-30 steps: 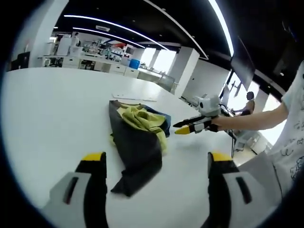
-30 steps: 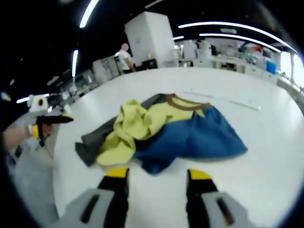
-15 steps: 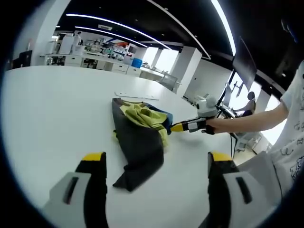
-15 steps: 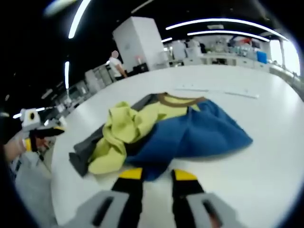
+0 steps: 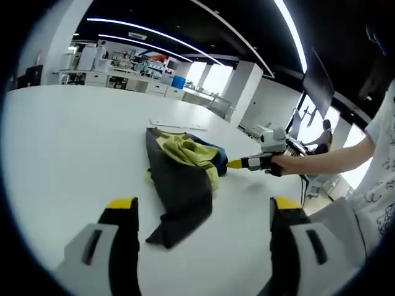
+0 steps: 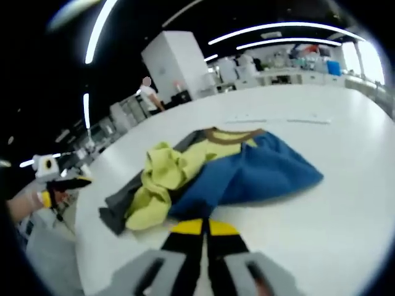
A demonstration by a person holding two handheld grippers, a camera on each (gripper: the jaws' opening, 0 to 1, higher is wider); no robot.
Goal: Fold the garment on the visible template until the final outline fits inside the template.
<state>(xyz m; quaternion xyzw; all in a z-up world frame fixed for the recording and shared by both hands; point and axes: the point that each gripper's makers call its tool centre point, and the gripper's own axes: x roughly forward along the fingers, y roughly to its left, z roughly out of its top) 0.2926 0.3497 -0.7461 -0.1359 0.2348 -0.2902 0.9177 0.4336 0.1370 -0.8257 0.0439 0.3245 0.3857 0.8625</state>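
— Spot any change over the last second?

— Yes. Find the right gripper point(image 6: 203, 225) pinched flat now, tip against tip, after standing wide apart a second ago and half-narrowed midway. Brought up against the near blue hem of the garment point(image 6: 247, 172) as well.

— Holding cloth, then?

— Cannot tell. Touching the hem's edge, yes, but no fold to be seen between the tips. Reads, as a guess, like a first pinch for dragging the heap open.

— And on the other side?

— Note the left gripper point(image 5: 202, 205) spread wide, gripping nothing, hovering over the table point(image 5: 62, 142) just short of the dark grey end. Much the same as a second ago.

— Where to look for the garment?

— Mid-table, between the two grippers. Beyond it, see a pale flat strip point(image 5: 176, 126) lying on the white top, possibly the template's edge but too faint to say.

— Looking how?

— Crumpled into a heap, with a dark grey panel trailing toward the left gripper. Yellow-green bunched on top, blue spread flatter toward the right gripper, brown collar band on the far side. Nowhere near folded, and by this showing needs laying out flat before any fold.
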